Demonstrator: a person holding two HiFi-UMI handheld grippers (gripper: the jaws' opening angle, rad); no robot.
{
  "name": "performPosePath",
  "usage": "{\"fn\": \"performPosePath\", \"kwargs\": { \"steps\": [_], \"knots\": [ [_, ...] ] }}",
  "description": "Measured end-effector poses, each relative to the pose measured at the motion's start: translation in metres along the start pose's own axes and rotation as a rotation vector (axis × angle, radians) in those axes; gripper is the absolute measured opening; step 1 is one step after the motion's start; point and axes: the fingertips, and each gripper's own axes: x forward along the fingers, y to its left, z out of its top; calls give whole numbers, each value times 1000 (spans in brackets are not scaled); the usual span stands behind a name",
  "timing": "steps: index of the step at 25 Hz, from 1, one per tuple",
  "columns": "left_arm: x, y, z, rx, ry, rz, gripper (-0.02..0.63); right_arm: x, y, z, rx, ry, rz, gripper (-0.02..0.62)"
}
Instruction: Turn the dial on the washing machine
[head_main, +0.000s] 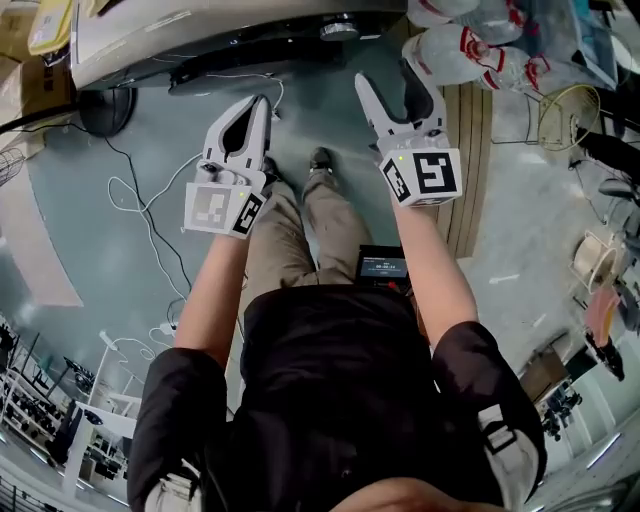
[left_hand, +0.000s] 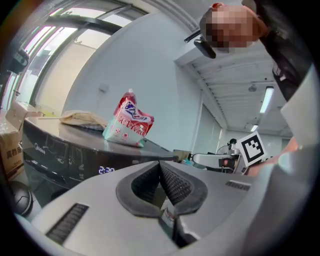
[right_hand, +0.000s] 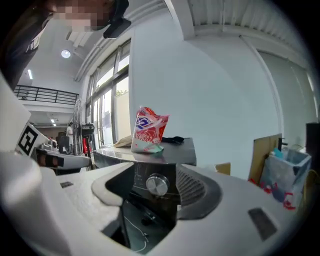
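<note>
The washing machine (head_main: 200, 40) runs along the top of the head view, and its silver dial (head_main: 338, 28) sits on the front panel. In the right gripper view the dial (right_hand: 158, 185) shows between the jaws, some way ahead and untouched. My right gripper (head_main: 388, 76) is open with nothing in it and points at the machine just right of the dial. My left gripper (head_main: 262, 104) is shut and empty, its pads (left_hand: 172, 182) pressed together, held short of the machine left of the dial. The lit display (left_hand: 106, 170) shows in the left gripper view.
A red and white detergent bag (right_hand: 149, 130) stands on the machine's lid. White cables (head_main: 150, 205) trail over the floor at left. A pack of plastic bottles (head_main: 470, 50), a wooden board (head_main: 470, 150) and a wire fan guard (head_main: 568, 115) are at right. The person's shoes (head_main: 320, 160) stand below the grippers.
</note>
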Motion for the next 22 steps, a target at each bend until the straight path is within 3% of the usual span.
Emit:
{"fn": "performPosePath", "kwargs": {
  "steps": [6,12,20,22],
  "knots": [
    [-25,-21,73,19,-76,53,-5,-42,5,63,-64,-42,63,219],
    [-70,-25,125,-15,-156,78,-5,-71,22,86,-102,-44,75,159],
    [-137,-37,142,2,-186,35,-5,-122,62,104,-124,-52,57,71],
    [-160,-40,140,38,-182,37,-5,-138,80,106,-125,-50,48,50]
  ]
}}
